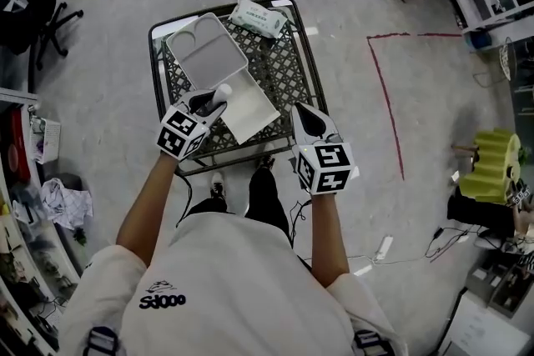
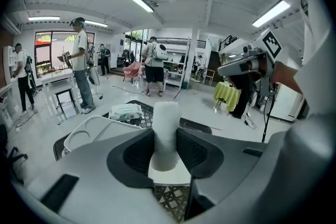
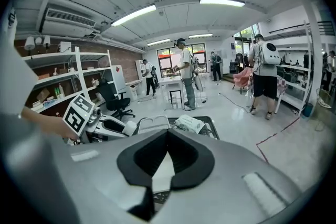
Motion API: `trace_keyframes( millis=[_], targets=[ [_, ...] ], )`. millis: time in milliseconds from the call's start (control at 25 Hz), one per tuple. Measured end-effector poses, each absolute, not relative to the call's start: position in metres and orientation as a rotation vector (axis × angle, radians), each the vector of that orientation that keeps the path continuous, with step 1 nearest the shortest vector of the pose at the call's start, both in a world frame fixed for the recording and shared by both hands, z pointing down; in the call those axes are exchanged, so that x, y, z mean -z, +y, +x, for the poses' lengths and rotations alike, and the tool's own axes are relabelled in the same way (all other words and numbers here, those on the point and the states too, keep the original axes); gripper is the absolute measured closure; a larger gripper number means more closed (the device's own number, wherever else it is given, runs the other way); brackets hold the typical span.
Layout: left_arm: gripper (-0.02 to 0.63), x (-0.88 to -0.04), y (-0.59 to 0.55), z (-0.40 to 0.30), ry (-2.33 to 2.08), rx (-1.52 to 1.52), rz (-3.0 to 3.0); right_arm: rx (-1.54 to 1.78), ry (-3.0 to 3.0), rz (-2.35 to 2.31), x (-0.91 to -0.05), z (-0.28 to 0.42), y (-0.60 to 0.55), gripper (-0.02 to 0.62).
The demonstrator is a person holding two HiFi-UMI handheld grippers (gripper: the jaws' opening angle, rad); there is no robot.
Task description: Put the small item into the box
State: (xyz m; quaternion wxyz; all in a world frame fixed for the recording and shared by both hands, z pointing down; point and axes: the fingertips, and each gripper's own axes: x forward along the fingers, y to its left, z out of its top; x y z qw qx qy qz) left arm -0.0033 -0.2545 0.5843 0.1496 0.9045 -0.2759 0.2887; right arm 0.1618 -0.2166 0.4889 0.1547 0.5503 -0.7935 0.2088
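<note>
Shirt (image 1: 225,279) is seen nearest, arms stretched fwd over the desk (image 1: 279,67). Upright in the fingers (image 2: 134,157) of left gripper (image 1: 215,100), the small white cylinder (image 2: 166,128) is clamped over the open box (image 1: 254,117), prob. for a straight drop. Right gripper (image 1: 304,119) is held aside, empty, fingers together.

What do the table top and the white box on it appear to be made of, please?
Table top: likely metal, painted matt black; the openwork lattice with a thin rim suggests it. White box: probably thin moulded plastic, smooth and matt, judging by its rounded pressed compartments; foam or pulp cannot be excluded.
</note>
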Motion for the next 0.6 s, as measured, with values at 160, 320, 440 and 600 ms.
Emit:
trace_keyframes(
  millis=[160, 320, 440, 600],
  targets=[
    [0.472, -0.609, -0.263, 0.002, -0.795, -0.875, 2.541, -0.646, -2.272, 1.53, -0.508, 0.17, -0.231, 0.584],
    [0.472, -0.63, -0.269, 0.008, -0.79, -0.913, 2.496, -0.689, -2.276, 1.491, -0.525, 0.173, -0.245, 0.584],
    [0.472, -0.646, -0.272, 0.015, -0.783, -0.942, 2.47, -0.713, -2.277, 1.454, -0.537, 0.175, -0.255, 0.584],
    [0.472, -0.669, -0.278, 0.021, -0.773, -0.983, 2.423, -0.729, -2.277, 1.395, -0.553, 0.176, -0.265, 0.584]
  ],
)
